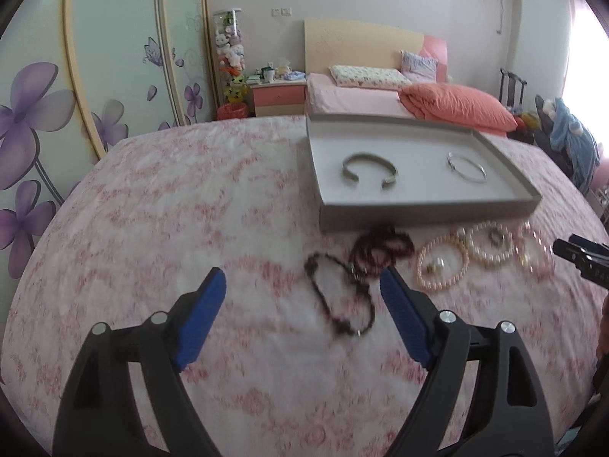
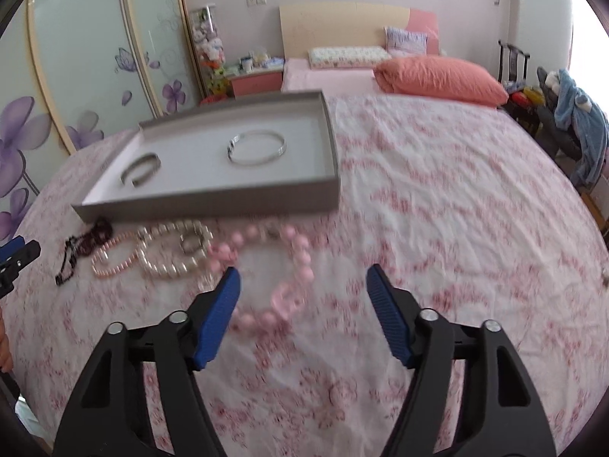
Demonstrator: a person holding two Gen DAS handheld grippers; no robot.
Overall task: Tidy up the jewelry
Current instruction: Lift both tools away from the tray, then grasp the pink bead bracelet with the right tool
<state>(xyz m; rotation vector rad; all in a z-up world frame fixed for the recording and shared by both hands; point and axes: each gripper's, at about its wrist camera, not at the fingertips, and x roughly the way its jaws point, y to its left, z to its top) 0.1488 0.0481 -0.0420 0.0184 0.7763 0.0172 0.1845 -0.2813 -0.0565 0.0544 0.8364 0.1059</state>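
Note:
A grey tray [image 1: 418, 209] [image 2: 213, 205] lies on the pink floral bedspread and holds an open cuff bangle [image 1: 369, 169] [image 2: 140, 169] and a thin silver bangle [image 1: 466, 165] [image 2: 257, 147]. In front of it lie a black bead necklace [image 1: 338, 297], a dark red bead bracelet [image 1: 380, 251], a pink pearl bracelet [image 1: 441, 262], a white pearl bracelet [image 1: 491, 245] [image 2: 175, 251] and a large pink bead bracelet [image 2: 281, 274]. My left gripper [image 1: 302, 285] is open above the black necklace. My right gripper [image 2: 302, 280] is open over the pink bead bracelet.
A second bed with an orange pillow [image 1: 456, 106] and a pink nightstand [image 1: 278, 97] stand behind. A wardrobe with purple flowers [image 1: 57, 114] is on the left. A chair with blue clothes [image 2: 574, 129] stands at the right.

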